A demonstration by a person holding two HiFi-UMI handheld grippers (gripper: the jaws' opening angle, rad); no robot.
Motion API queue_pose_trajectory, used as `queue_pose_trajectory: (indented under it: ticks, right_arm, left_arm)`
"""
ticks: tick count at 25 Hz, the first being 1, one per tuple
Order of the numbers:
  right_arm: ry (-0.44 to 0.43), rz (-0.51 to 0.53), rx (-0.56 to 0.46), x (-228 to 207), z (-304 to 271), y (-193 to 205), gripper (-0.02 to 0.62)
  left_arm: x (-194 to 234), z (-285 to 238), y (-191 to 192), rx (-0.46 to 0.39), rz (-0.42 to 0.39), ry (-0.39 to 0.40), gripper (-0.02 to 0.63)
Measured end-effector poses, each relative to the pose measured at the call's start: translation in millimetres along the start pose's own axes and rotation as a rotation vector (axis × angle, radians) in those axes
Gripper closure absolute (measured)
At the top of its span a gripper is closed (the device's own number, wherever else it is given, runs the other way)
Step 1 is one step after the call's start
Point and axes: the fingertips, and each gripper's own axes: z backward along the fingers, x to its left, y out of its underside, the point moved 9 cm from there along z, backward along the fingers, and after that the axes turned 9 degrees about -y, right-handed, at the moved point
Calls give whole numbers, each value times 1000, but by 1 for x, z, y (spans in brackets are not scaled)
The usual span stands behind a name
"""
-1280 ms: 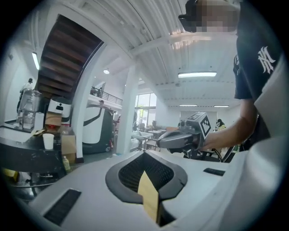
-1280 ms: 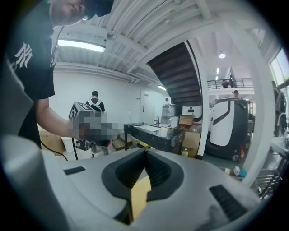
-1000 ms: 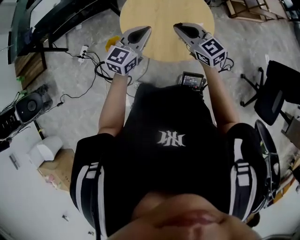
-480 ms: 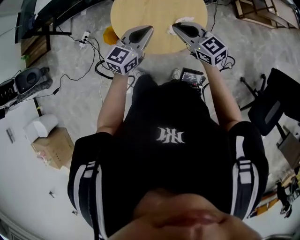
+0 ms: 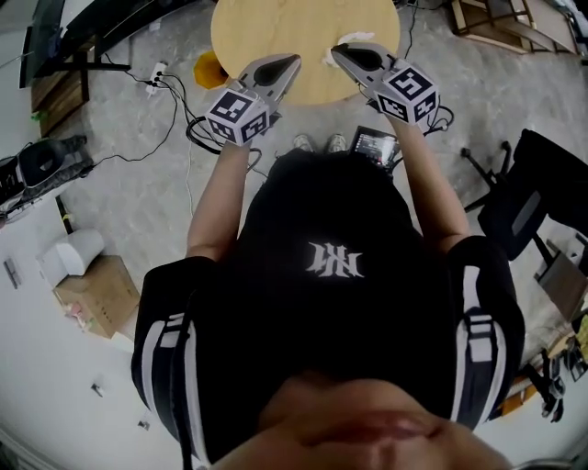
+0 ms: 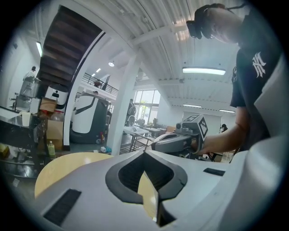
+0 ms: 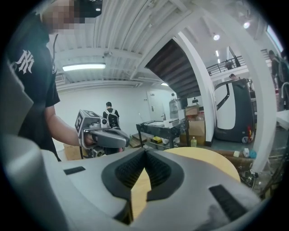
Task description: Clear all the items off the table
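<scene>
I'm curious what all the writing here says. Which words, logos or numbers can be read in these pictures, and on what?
"NY", an interlocked white monogram: on the black shirt.
Two marker cubes: black-and-white square patterns only, no words.
Screen on the floor: too small to read.
Nothing else is legible.

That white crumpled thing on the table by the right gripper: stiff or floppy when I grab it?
The white crumpled thing looks like tissue or paper, so probably floppy and light. On the smooth round table it may slide if pushed. It is small and partly hidden, so this is uncertain.
</scene>
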Motion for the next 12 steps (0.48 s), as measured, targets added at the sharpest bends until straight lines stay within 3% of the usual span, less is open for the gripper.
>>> queue_pose_trajectory:
  ticks: [7,12]
  right_arm:
    - [23,11,13,-7,4,-7,591]
    - [15,25,4,-6,-9,-11,591]
  left_arm:
    - [-1,-7,-2,-34,3,10,594]
    - [5,-9,-1,-12,13,24,594]
